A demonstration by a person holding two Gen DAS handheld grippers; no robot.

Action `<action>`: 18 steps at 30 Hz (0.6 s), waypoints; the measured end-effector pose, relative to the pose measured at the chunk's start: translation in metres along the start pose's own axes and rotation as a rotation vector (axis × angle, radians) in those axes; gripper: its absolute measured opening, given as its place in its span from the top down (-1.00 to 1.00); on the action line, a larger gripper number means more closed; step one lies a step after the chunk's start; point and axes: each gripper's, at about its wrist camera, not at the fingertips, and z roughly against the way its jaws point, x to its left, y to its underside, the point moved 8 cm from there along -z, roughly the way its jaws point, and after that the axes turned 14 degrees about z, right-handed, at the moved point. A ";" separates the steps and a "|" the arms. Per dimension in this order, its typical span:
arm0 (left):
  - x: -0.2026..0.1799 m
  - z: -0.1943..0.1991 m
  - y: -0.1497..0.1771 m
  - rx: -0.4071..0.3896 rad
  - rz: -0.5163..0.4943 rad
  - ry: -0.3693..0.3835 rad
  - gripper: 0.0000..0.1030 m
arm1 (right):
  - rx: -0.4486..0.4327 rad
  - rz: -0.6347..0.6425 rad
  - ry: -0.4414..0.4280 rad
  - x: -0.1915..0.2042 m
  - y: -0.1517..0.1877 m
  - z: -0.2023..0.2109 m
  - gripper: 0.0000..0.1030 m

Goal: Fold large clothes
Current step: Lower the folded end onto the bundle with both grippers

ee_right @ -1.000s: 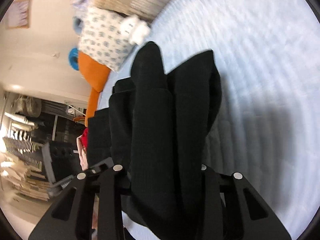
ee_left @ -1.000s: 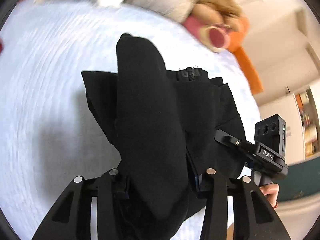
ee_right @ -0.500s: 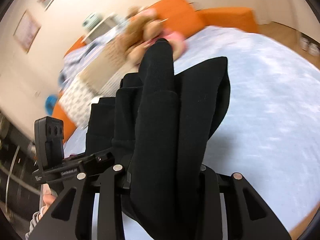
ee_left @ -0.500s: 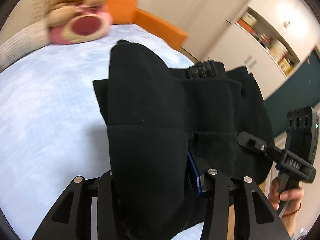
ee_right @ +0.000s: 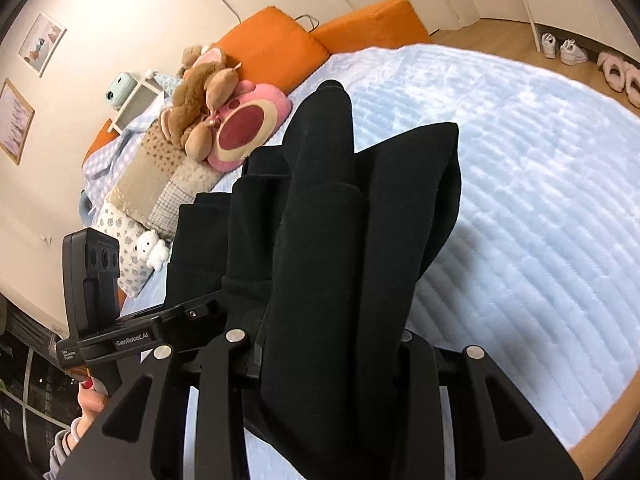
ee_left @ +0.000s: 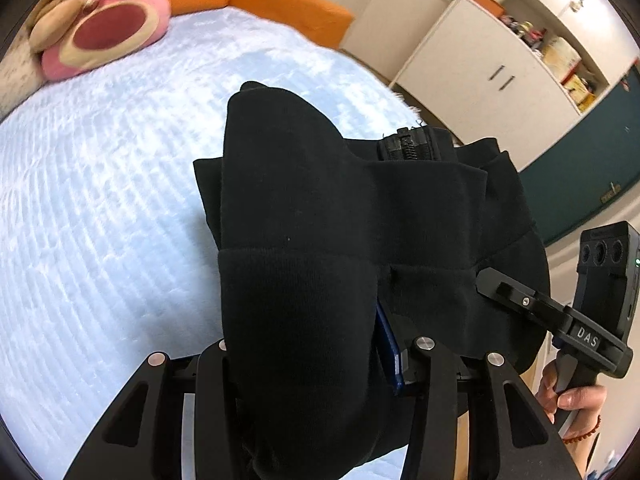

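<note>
Left tool (ee_left: 320,356), right tool (ee_right: 320,344) clamp folded black garment (ee_left: 360,240); blue bedspread (ee_left: 100,200) bare beyond.

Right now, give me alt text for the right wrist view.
A folded black garment is clamped in the right gripper above a pale blue bed cover. The left gripper holds its left side; plush toys lie by orange cushions.

The black garment (ee_left: 340,240) hangs over a pale blue ribbed bedspread (ee_left: 100,200). Far off lie a pink plush (ee_right: 244,124) and orange cushions (ee_right: 276,48).
</note>
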 end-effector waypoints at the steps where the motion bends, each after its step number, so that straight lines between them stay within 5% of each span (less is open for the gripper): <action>1: 0.005 -0.003 -0.003 0.001 0.002 -0.008 0.07 | 0.009 0.004 -0.003 0.004 0.001 -0.008 0.36; 6: 0.044 -0.029 -0.014 0.015 0.046 -0.054 -0.07 | 0.064 0.022 0.028 -0.004 0.009 -0.053 0.27; 10: 0.073 -0.048 -0.009 -0.035 0.061 -0.127 -0.93 | 0.063 0.043 0.109 -0.025 0.016 -0.068 -0.33; 14: 0.094 -0.025 -0.002 -0.002 0.049 -0.138 -0.93 | 0.062 0.036 0.104 -0.042 0.016 -0.055 -0.55; 18: 0.093 0.035 -0.028 -0.165 0.049 -0.203 -0.93 | -0.054 0.140 0.277 -0.044 -0.007 -0.005 -0.63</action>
